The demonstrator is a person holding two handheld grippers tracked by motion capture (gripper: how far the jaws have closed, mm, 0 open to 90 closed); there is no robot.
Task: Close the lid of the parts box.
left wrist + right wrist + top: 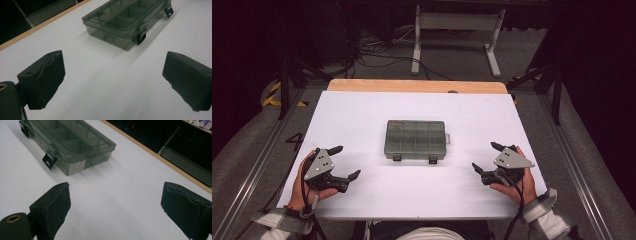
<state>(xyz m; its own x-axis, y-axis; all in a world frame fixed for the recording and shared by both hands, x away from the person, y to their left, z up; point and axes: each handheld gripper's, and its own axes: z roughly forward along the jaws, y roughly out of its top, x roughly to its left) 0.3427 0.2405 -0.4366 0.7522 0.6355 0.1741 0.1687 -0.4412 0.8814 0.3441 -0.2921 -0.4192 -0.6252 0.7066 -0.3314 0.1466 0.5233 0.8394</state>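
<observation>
A smoky clear plastic compartment box (416, 139) lies lid-down-shut at the middle of the white table, its two black latches (397, 157) hanging loose on the near side. The box (125, 20) shows divider walls inside and looks empty. My left gripper (345, 162) rests at the table's near left, open, nothing between its pads (47, 77). My right gripper (488, 157) sits at the near right, open too, jaws spread wide with bare table between them. In the right gripper view the box (72, 145) carries a small white label on its end wall.
The white table top (362, 115) has a wooden strip (417, 86) along its far edge. Beyond it stands a white metal frame (457, 35) amid cables on the floor. Dark stands flank the table on both sides.
</observation>
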